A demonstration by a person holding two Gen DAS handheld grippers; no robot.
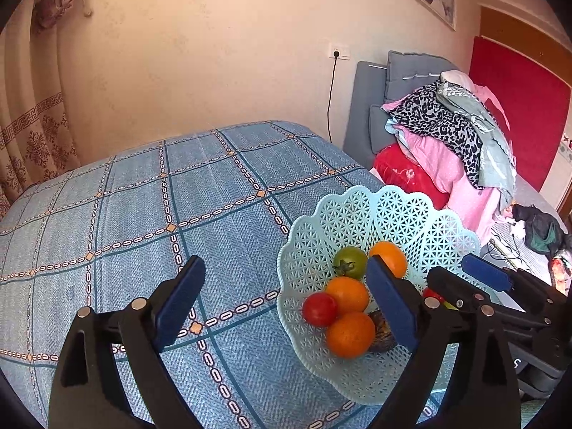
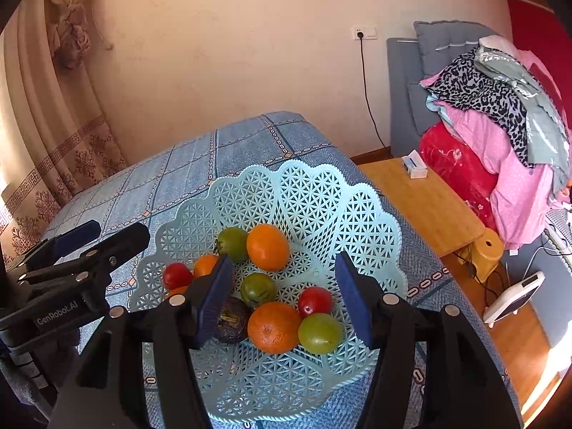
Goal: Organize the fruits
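Hovering at the left, my left tongs [image 1: 286,300] hang wide open and empty over the blue checked cloth [image 1: 150,207] of the surface, with their right pad reaching just over the near rim of the basket. That stance makes sense to me: they are parked beside the work, ready to steady the basket rather than pick. Moving right, the pale blue lattice basket [image 2: 314,193] sits near the cloth's right edge and already holds all the fruit I can see. A red tomato [image 2: 177,275] and a partly hidden orange lie at its left side, a green tomato [image 2: 233,243] and an orange [image 2: 268,246] toward the back, and a dark, mottled fruit [image 2: 232,320] I cannot identify sits low by my pad. Beside that come a second green tomato [image 2: 258,289], a big orange [image 2: 274,327], another red tomato [image 2: 314,301] and a yellow-green fruit [image 2: 320,332]. My right tongs [image 2: 282,300] are spread open directly above this front cluster, gripping nothing, pads straddling it as if lined up for a pick or just clear of a drop; I judge the gathering largely done. Further right, a wooden side table [image 2: 422,200] carries a small white box [image 2: 414,168], well apart from the basket.
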